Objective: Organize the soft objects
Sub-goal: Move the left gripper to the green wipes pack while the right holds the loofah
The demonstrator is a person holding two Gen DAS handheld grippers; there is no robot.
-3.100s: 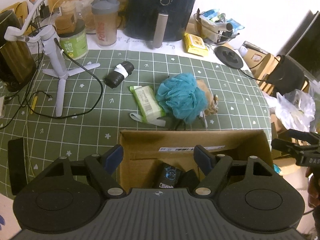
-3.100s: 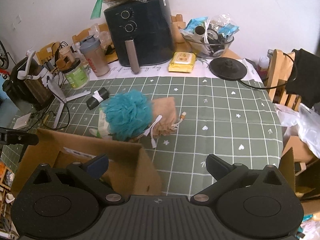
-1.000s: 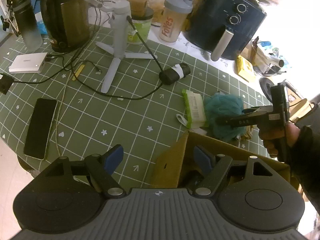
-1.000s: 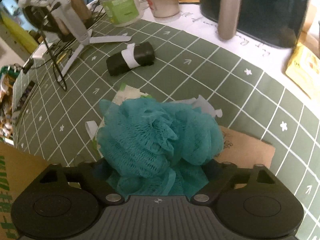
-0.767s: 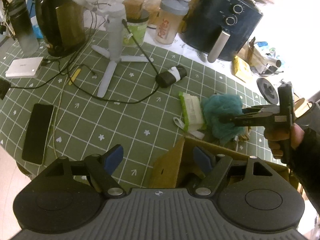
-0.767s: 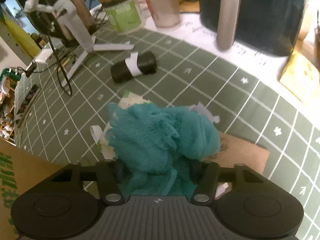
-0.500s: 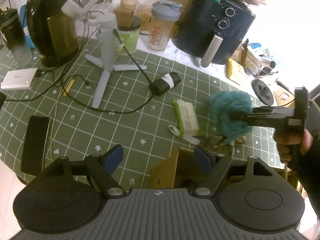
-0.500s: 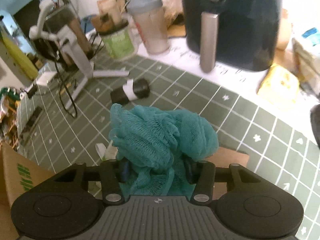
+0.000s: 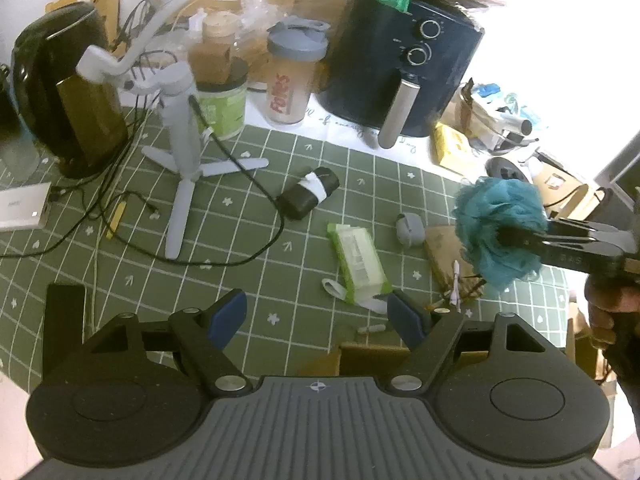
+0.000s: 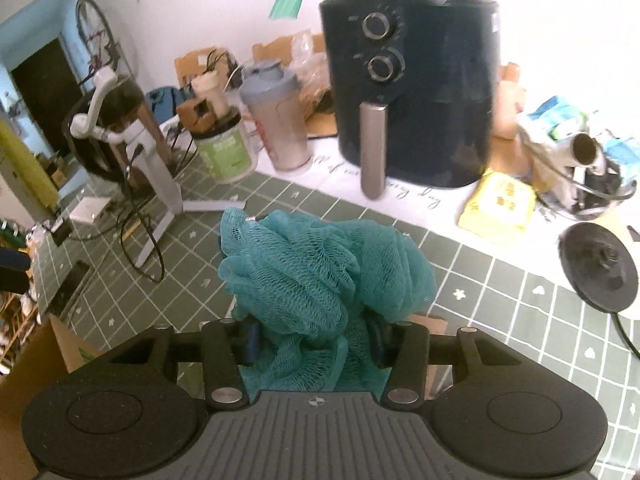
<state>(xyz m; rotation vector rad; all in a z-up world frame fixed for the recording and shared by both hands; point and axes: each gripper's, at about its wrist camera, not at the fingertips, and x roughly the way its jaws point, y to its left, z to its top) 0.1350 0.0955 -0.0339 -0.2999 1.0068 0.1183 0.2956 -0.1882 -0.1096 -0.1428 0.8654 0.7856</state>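
1. Teal mesh fills the right gripper (image 10: 314, 342): its pads are pressed into the lower part of a teal bath pouf (image 10: 320, 276), which bulges up and out above the fingers (image 10: 248, 340).
2. From the left wrist view the same pouf (image 9: 500, 232) hangs clear of the table, gripped at the end of the right gripper (image 9: 508, 236), with a person's hand (image 9: 608, 304) and dark sleeve on the handle at the right edge.
3. Left gripper (image 9: 318, 312) stands wide open with nothing between its blue-padded fingers (image 9: 226, 314), hovering over the green grid tablecloth (image 9: 240, 240).
4. Just below its right finger, the top edge of a cardboard box (image 9: 360, 354) shows at the near edge of the table.
5. On the cloth under the raised pouf lies a tan drawstring pouch (image 9: 444, 252) with white cords, and beside it a small grey rounded object (image 9: 410, 228).
6. Left of those, a green wipes pack (image 9: 356, 260) lies flat, and farther back a black roll with a white band (image 9: 310, 196).
7. A white tripod stand (image 9: 182, 148) with a black cable stands to the left, and a dark phone (image 9: 60, 320) lies near the table's edge.
8. Along the back are a dark kettle (image 9: 60, 92), a green-labelled jar (image 9: 222, 108), a shaker bottle (image 9: 292, 76), a dark air fryer (image 9: 404, 68) and a yellow packet (image 10: 498, 204).
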